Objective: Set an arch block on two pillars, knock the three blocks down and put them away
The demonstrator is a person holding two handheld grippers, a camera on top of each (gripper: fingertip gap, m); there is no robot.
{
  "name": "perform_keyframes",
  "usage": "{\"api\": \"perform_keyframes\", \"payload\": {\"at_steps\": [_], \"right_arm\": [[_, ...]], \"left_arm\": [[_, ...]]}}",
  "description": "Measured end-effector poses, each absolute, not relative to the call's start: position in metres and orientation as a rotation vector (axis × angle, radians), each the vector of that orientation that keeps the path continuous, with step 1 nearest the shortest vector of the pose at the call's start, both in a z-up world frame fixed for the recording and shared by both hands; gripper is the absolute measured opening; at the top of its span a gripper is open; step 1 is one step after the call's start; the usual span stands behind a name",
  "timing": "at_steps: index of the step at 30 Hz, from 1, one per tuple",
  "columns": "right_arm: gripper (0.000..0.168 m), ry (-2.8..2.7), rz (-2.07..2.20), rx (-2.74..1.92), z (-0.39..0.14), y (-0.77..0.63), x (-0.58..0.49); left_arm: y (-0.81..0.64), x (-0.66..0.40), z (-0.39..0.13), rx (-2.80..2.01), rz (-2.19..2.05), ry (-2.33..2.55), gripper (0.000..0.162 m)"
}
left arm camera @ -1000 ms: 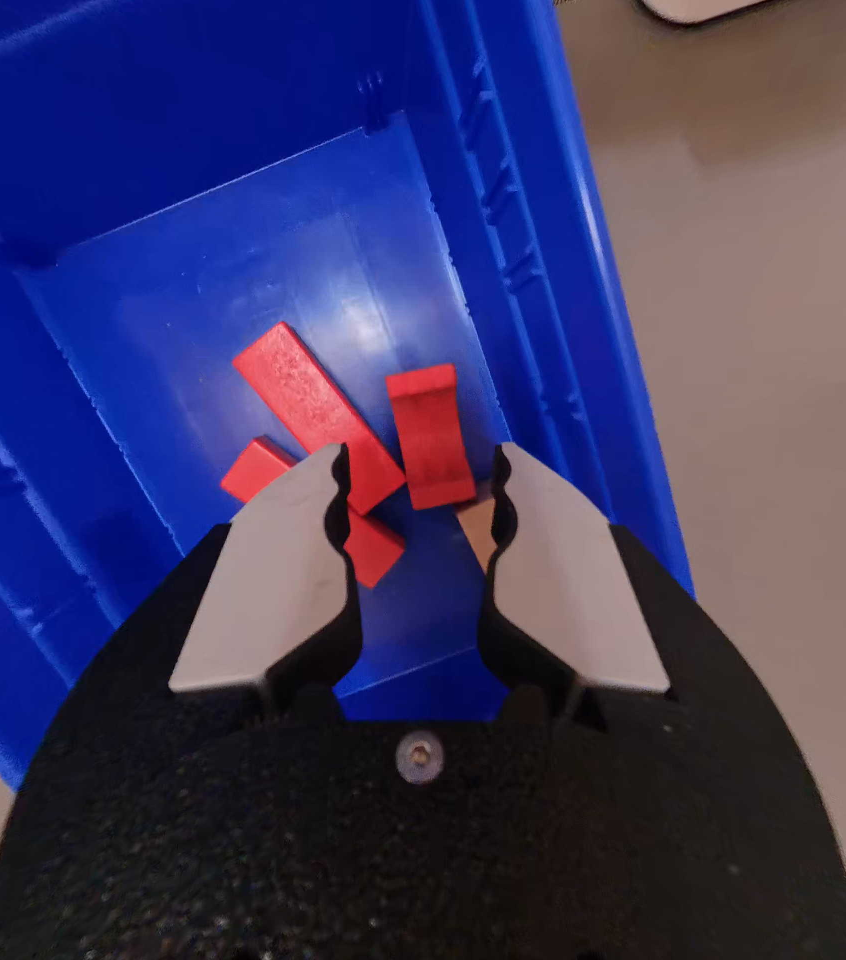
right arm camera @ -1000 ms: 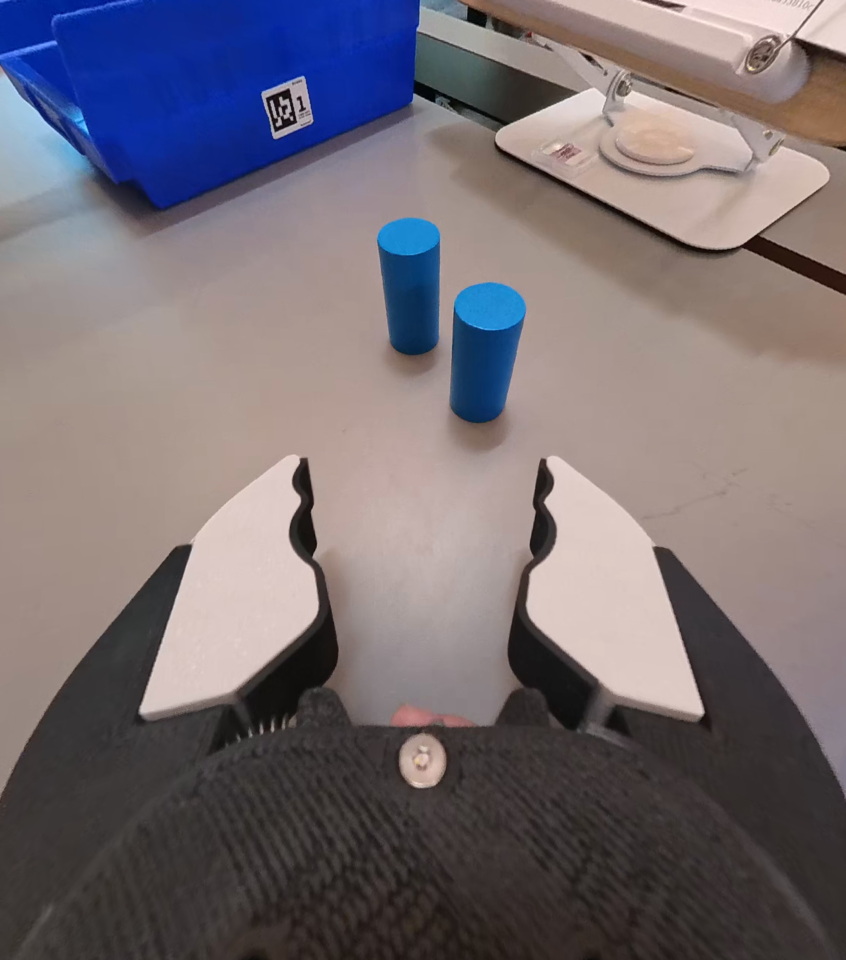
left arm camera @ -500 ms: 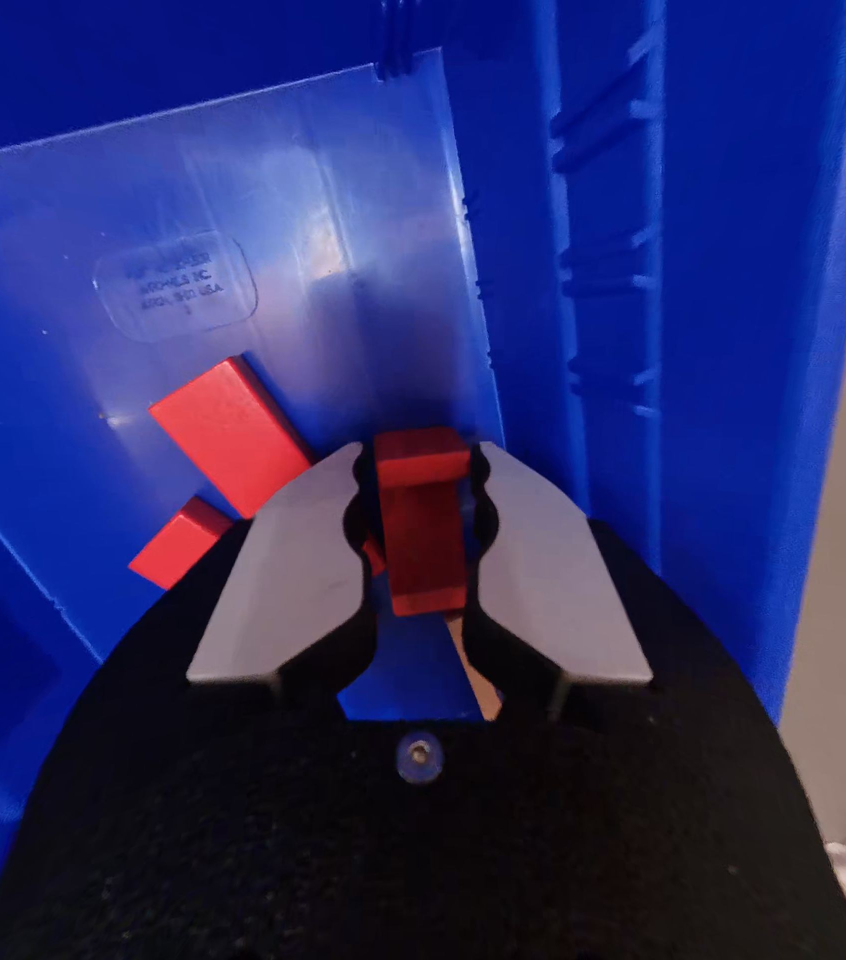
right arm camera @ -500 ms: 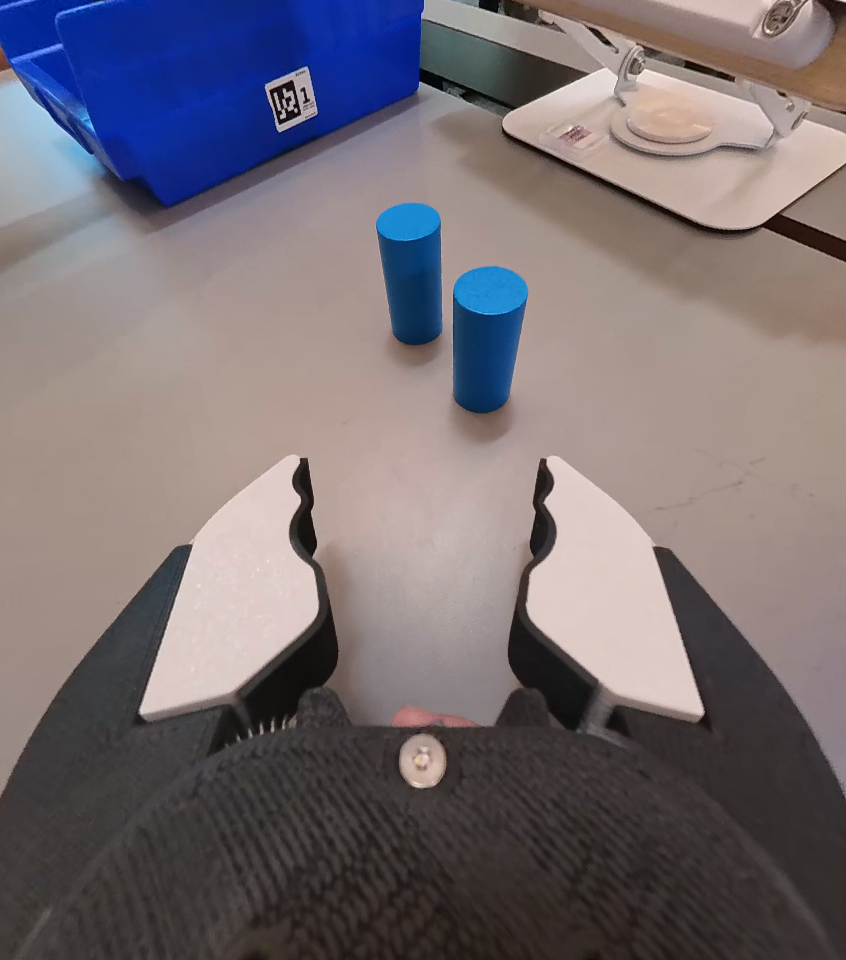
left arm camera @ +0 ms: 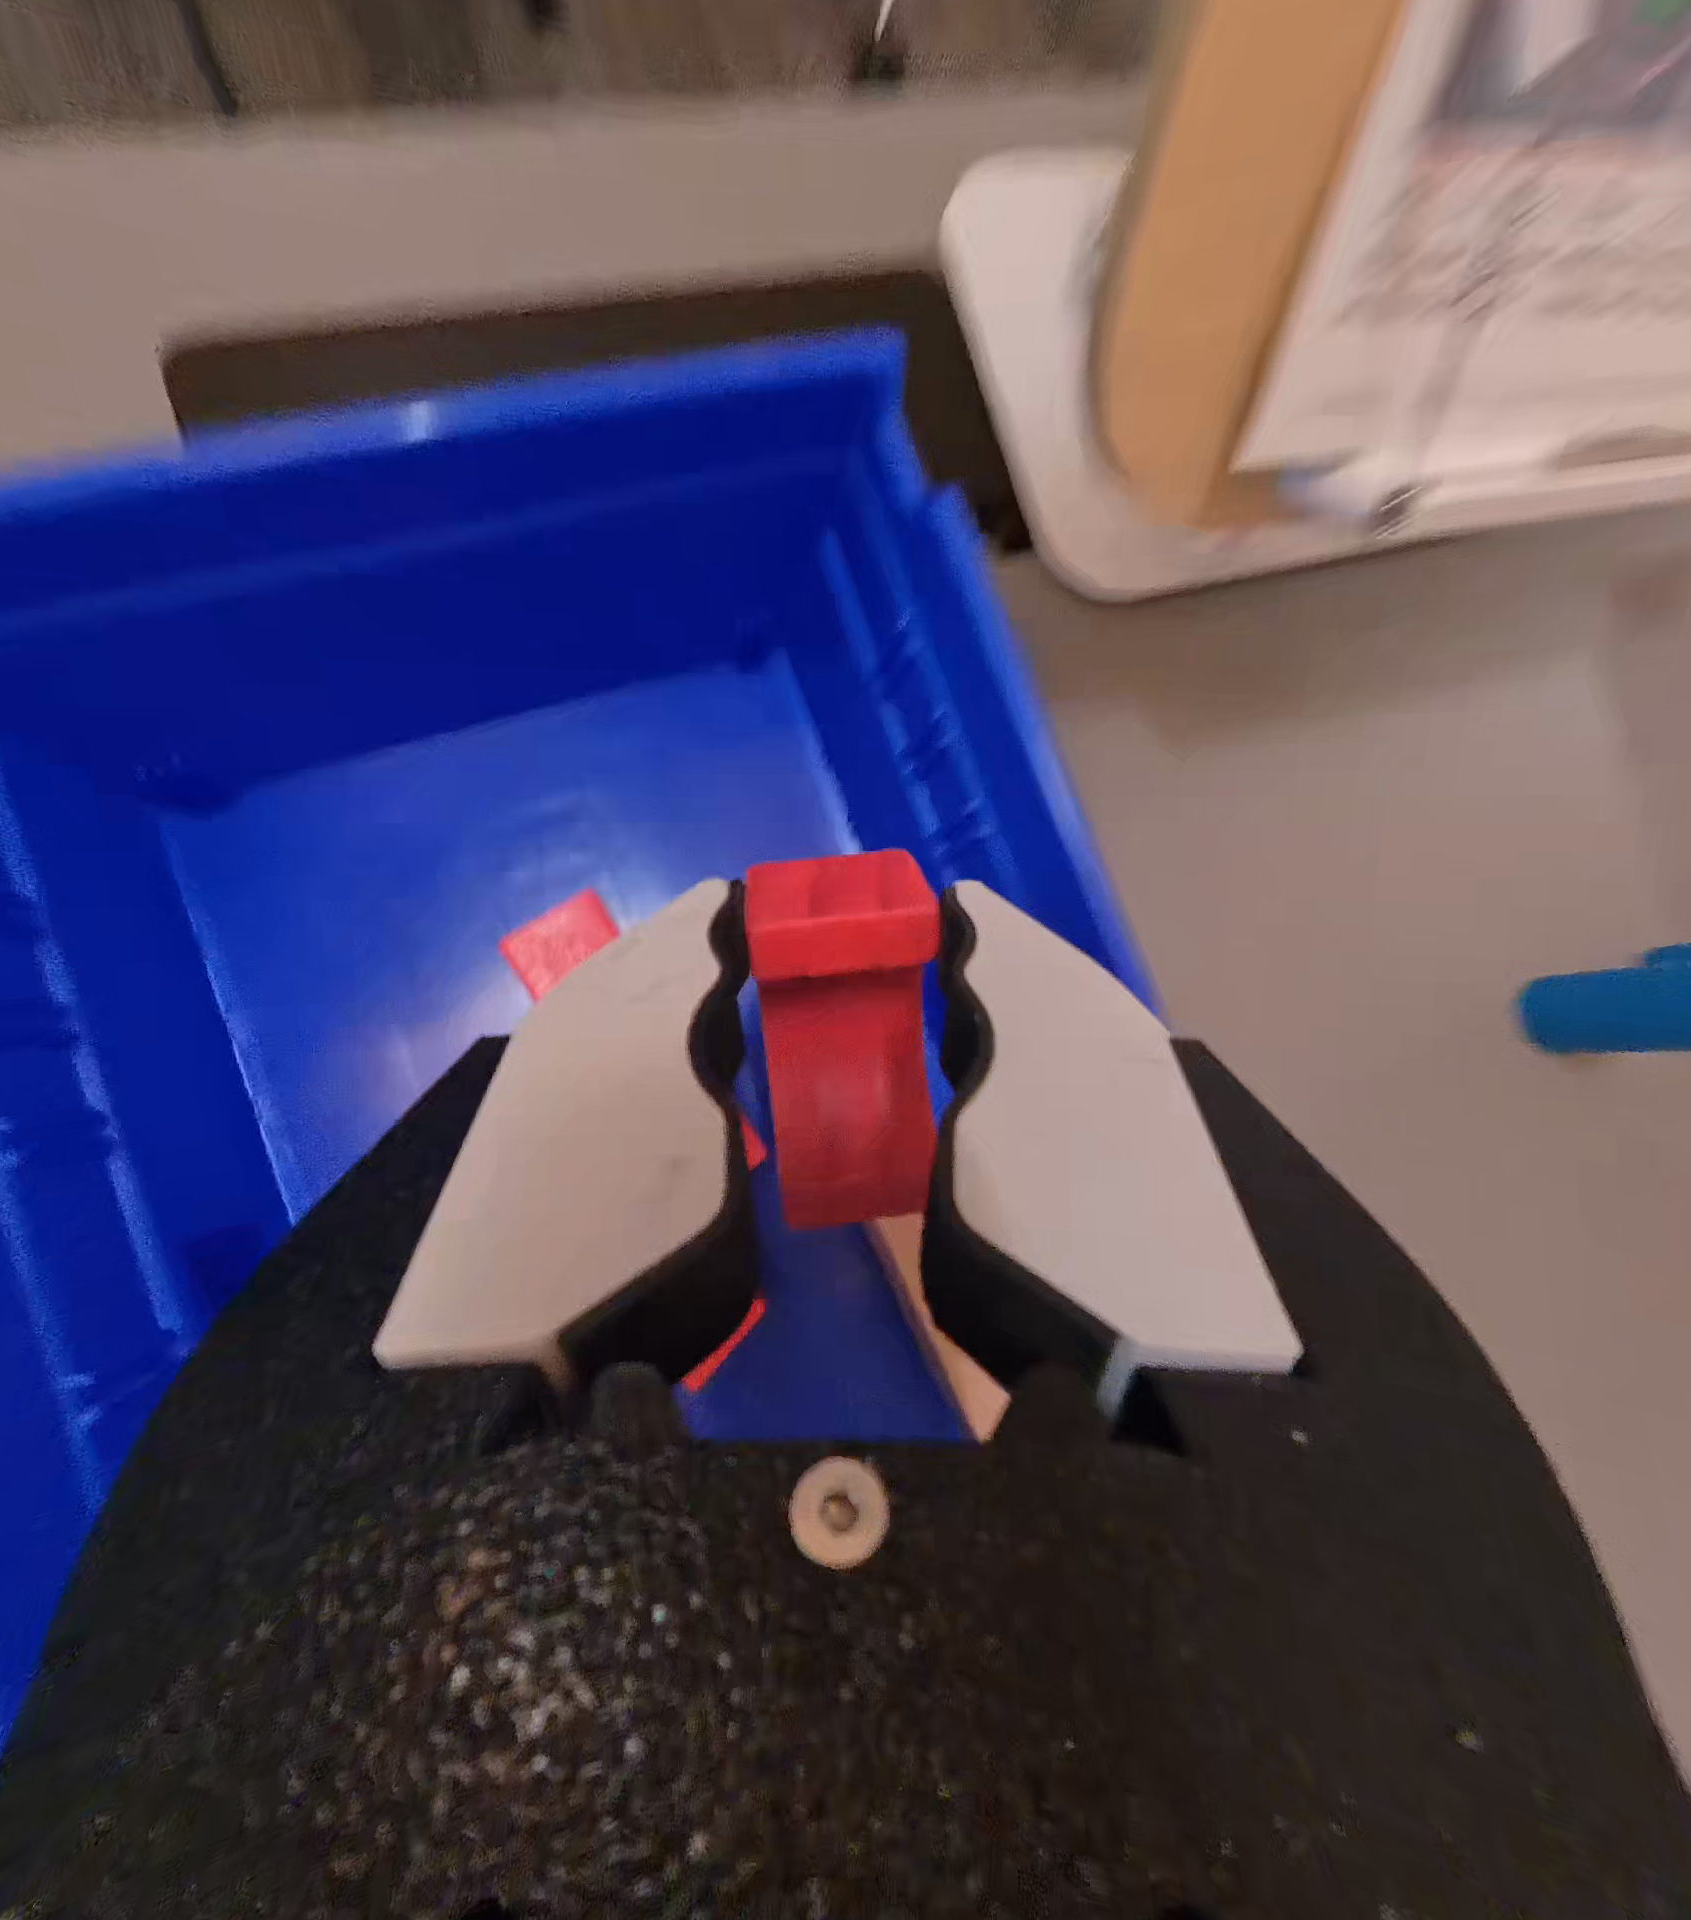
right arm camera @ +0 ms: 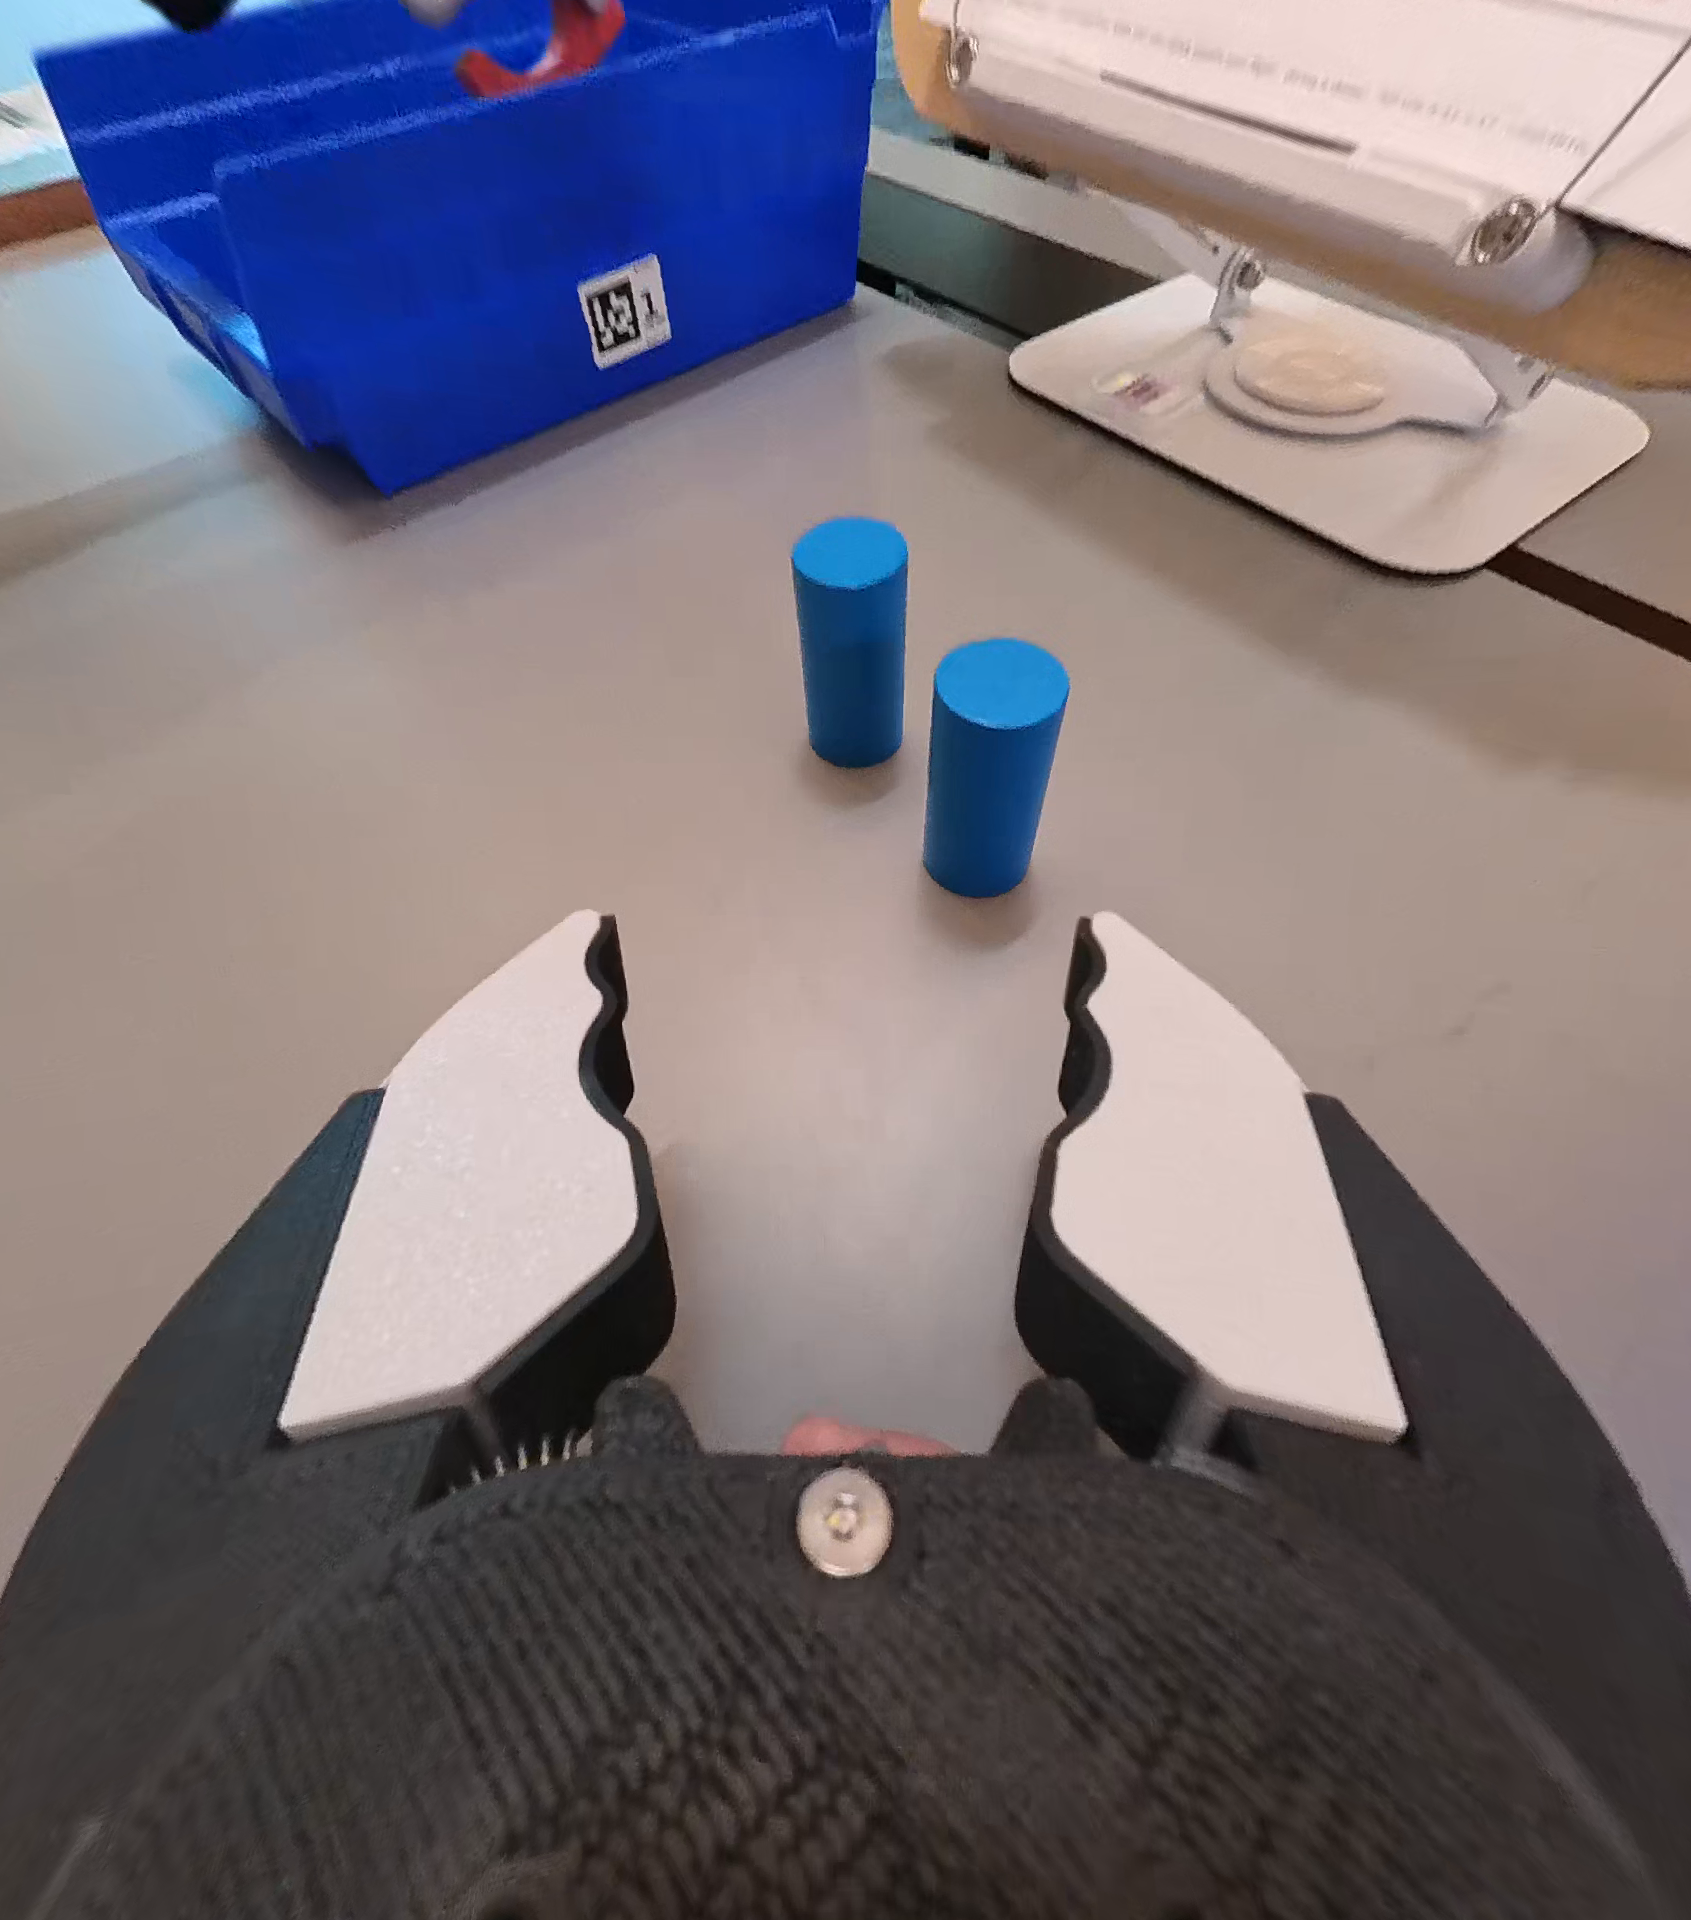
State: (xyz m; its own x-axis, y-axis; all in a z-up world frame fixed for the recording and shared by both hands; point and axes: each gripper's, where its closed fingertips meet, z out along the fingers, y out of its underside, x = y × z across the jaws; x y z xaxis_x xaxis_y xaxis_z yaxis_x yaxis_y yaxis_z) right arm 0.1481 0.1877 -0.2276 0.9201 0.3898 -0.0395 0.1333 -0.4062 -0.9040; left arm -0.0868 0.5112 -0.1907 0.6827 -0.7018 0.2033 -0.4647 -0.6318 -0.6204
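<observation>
**Red arch block clamped above the blue bin**

Red arch block [left arm camera: 841, 1049] sits pinched between the jaws of the left gripper [left arm camera: 839, 935], its squared end poking just past the tips and its curved underside facing back toward the gripper body. The grip is across the narrow width, which suits the wavy inner faces of the fingers [left arm camera: 602, 1101]. Below and beyond the jaws lies the blue bin [left arm camera: 384, 582], open-topped, with another red block [left arm camera: 558, 948] flat on its floor just left of the jaws and slivers of red showing under them. The held piece hangs clear of the bin floor, judging by how it also shows above the rim in the right wrist view.

The right gripper [right arm camera: 846, 940] has its jaws spread wide with nothing between them, hovering low over the grey table [right arm camera: 301, 831]. Straight ahead of its tips stand two upright blue cylinders [right arm camera: 995, 769], close together but apart, the nearer one slightly right of the gap. They seem set out as posts.

Farther off, right of both grippers, a white stand base [right arm camera: 1340, 436] carries a tilted board with papers. The left view is blurred.
</observation>
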Motion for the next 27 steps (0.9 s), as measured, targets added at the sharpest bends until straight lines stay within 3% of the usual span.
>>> {"api": "perform_keyframes", "payload": {"at_steps": [7,11,15,27], "right_arm": [[0.082,-0.388,0.566,-1.729,-0.162,0.188,0.099],[0.086,-0.453,0.722,-1.603,-0.111,0.194,0.059],[0.087,-0.469,0.852,-1.495,-0.071,0.200,0.029],[0.050,-0.455,0.851,-1.393,-0.056,0.202,0.033]], "left_arm": [[0.429,-0.046,-0.035,-1.693,-1.322,0.913,0.035],[0.349,-0.019,0.006,-1.364,-1.509,1.050,0.034],[0.275,0.008,0.016,-1.118,-1.665,1.160,0.034],[0.198,0.049,-0.013,-0.948,-1.813,1.334,0.034]]}}
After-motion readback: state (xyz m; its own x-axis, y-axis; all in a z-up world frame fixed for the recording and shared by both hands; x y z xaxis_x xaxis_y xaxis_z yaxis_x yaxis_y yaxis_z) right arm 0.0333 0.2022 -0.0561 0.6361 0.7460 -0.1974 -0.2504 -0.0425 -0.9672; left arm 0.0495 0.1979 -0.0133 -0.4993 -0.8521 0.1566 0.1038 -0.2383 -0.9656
